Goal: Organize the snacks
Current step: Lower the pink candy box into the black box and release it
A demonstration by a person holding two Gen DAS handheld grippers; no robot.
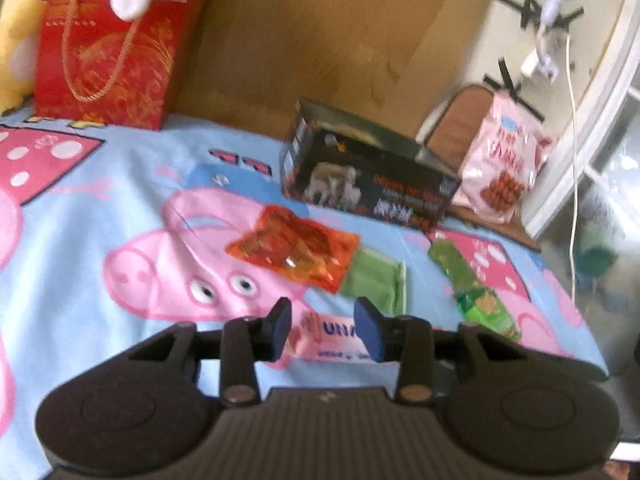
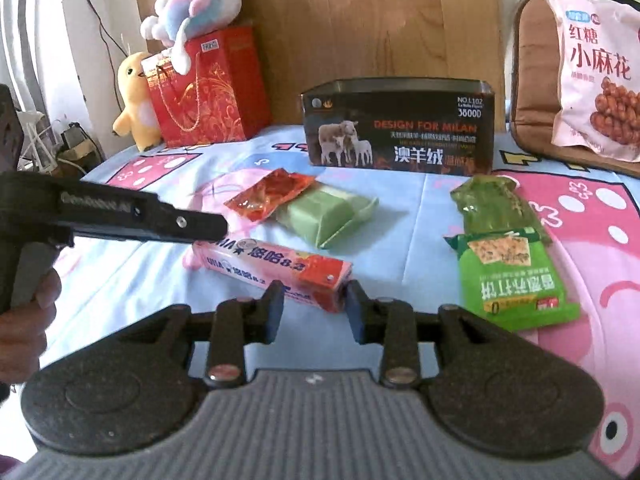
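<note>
A pink snack box [image 2: 272,272] lies on the cartoon bedsheet [image 2: 400,208]. My left gripper [image 1: 325,330] is open, its fingers either side of the box's end [image 1: 332,340]. My right gripper [image 2: 314,308] is open with the box's other, orange end [image 2: 324,284] just ahead between its fingers. An orange packet [image 2: 270,196] leans on a pale green pack [image 2: 328,216]. Two green cracker packs [image 2: 512,276] lie to the right. The dark open box [image 2: 400,128] with sheep stands behind.
A red gift bag [image 2: 208,88], a yellow plush [image 2: 134,96] and a pastel plush [image 2: 200,4] stand at the back left. A pink snack bag [image 2: 596,64] leans on a brown cushion [image 2: 532,72] at the right. My left gripper's body [image 2: 112,216] shows at the left.
</note>
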